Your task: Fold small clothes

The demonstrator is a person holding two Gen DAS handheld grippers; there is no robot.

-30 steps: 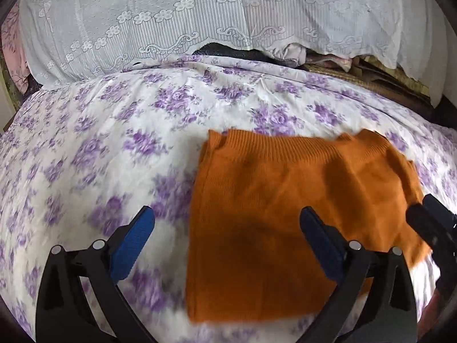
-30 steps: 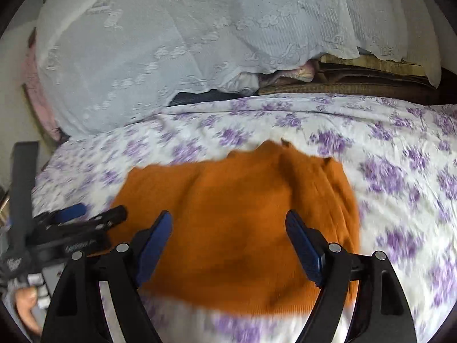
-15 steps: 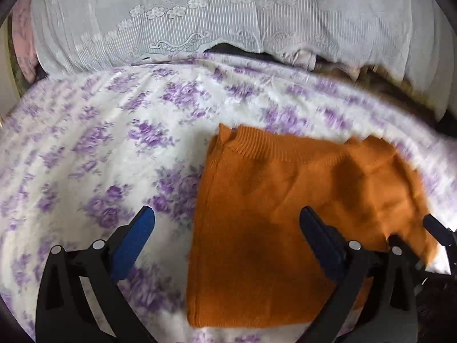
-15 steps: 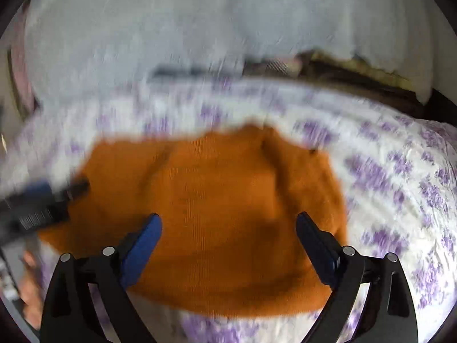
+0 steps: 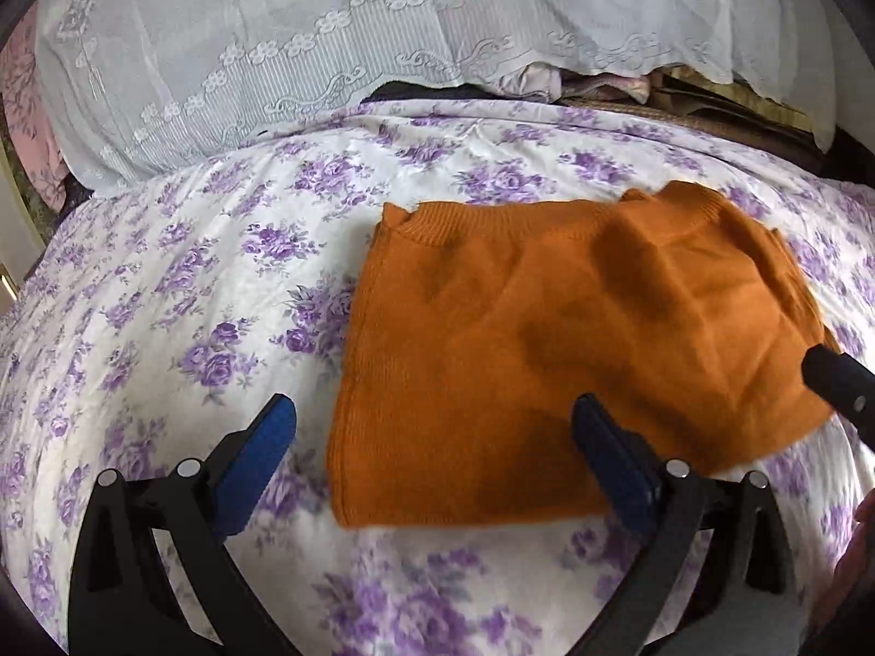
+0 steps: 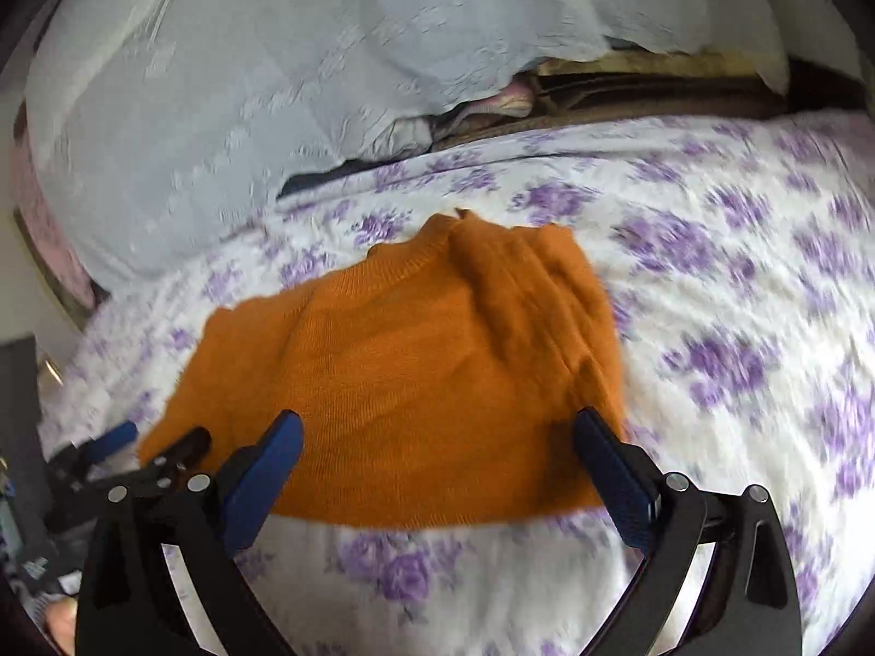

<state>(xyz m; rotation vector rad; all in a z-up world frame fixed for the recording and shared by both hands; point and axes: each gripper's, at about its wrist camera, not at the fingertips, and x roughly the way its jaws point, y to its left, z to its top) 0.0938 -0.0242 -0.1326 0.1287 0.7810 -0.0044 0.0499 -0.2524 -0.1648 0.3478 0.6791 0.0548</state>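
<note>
An orange knit sweater [image 5: 547, 339] lies folded on the purple-flowered bedsheet [image 5: 180, 295]; it also shows in the right wrist view [image 6: 404, 382]. My left gripper [image 5: 432, 454] is open and empty, hovering over the sweater's near left corner, its right finger above the cloth. My right gripper [image 6: 437, 470] is open and empty over the sweater's near edge. The right gripper's tip shows at the right edge of the left wrist view [image 5: 836, 382]. The left gripper shows at the lower left of the right wrist view [image 6: 136, 459].
A white lace cloth [image 5: 328, 44] covers a pile at the back of the bed. Stacked folded fabrics [image 6: 629, 93] lie behind the sheet at the back right. A pink cloth [image 5: 27, 109] hangs at the far left.
Both grippers have pulled back toward me and stay open. The sweater's near edge now lies farther from both cameras. The sweater's right side looks a little more rumpled.
</note>
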